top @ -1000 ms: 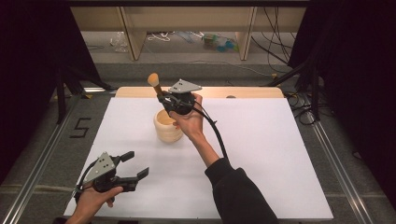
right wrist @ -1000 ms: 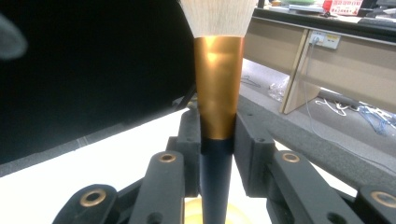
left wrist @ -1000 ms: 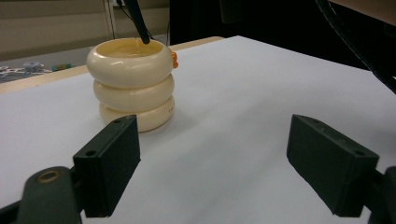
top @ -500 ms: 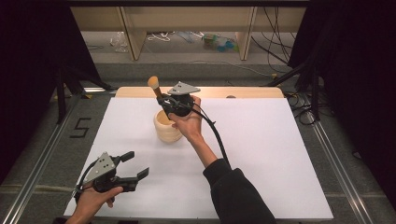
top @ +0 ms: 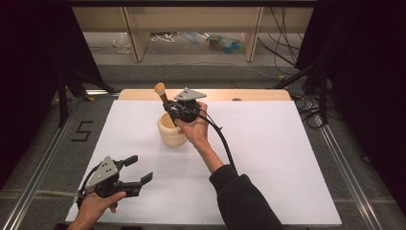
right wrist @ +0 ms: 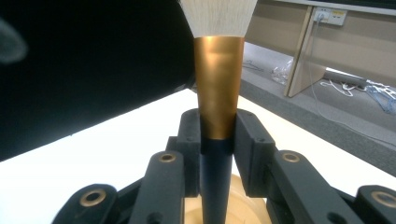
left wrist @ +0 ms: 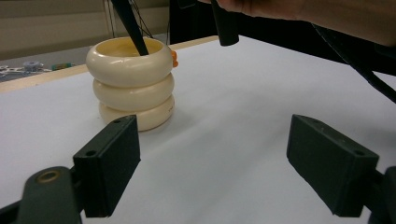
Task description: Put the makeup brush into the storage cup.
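A cream ribbed holder point(top: 171, 132) made of three stacked rings stands on the white table near its far middle; the same holder point(left wrist: 131, 79) sits ahead in the left gripper view. My right gripper point(top: 173, 111) is shut on a makeup brush point(top: 161, 91), whose dark handle point(left wrist: 132, 28) reaches down into the holder and whose bristles point up and left. In the right gripper view both pads clamp the brush point(right wrist: 218, 93) where the copper ferrule meets the handle. My left gripper point(top: 139, 168) rests open near the table's front left with nothing between its pads point(left wrist: 109, 163).
The white tabletop point(top: 268, 158) stretches out to the right and front. A wooden strip point(top: 249, 94) edges the far side. Metal rails run along both sides, and a cable point(top: 221, 139) trails from the right gripper along the forearm.
The right gripper has lowered the brush slightly toward the holder. The left gripper has stayed where it was.
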Tool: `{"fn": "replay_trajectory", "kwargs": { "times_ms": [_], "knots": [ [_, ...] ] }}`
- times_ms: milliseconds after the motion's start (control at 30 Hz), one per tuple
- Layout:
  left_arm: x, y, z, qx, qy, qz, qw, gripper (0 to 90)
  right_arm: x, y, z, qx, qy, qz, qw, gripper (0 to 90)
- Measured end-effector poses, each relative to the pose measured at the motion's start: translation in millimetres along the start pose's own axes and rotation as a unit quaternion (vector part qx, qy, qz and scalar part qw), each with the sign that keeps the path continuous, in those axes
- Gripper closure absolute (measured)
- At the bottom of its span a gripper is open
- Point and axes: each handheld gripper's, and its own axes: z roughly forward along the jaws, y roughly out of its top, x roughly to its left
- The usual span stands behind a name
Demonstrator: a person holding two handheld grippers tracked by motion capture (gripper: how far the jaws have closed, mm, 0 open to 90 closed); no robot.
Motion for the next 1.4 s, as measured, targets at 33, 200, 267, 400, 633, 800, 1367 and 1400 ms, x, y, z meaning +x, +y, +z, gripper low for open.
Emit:
{"fn": "replay_trajectory", "kwargs": {
  "times_ms": [33, 200, 267, 400, 633, 800, 1367, 1400],
  "knots": [
    [0.0, 0.0, -0.1, 0.0, 0.0, 0.0, 1.0, 17.2, -0.1, -0.5, 0.2, 0.001, 0.0, 0.0, 1.0, 73.4],
    [0.1, 0.0, -0.1, 0.0, 0.0, 0.001, 1.0, 17.2, 1.0, -4.4, 2.4, 0.008, 0.004, 0.002, 1.0, 73.5],
    [0.2, 0.0, -0.2, -0.001, 0.0, 0.0, 1.0, 17.2, 0.4, -6.9, 3.2, 0.01, 0.003, 0.004, 0.9999, 73.4],
    [0.2, 0.0, -0.1, 0.0, 0.0, 0.0, 1.0, 17.2, 0.0, -9.7, 3.8, 0.014, 0.002, 0.006, 0.9999, 73.4],
    [-0.1, 0.0, -0.1, -0.001, -0.001, 0.001, 1.0, 17.2, -1.0, -17.1, 6.4, 0.029, -0.001, 0.008, 0.9995, 73.4],
    [0.3, 0.0, -0.2, 0.0, 0.0, 0.001, 1.0, 17.2, -2.3, -22.2, 7.1, 0.037, -0.002, 0.012, 0.9992, 73.3],
    [0.2, 0.0, -0.3, 0.0, 0.0, 0.001, 1.0, 17.3, -2.3, -28.3, 1.4, 0.057, -0.014, 0.012, 0.9982, 59.7],
    [0.2, 0.0, -0.3, 0.0, 0.0, 0.001, 1.0, 17.3, -1.5, -26.4, -1.3, 0.055, -0.016, 0.013, 0.9983, 54.2]
  ]
}}
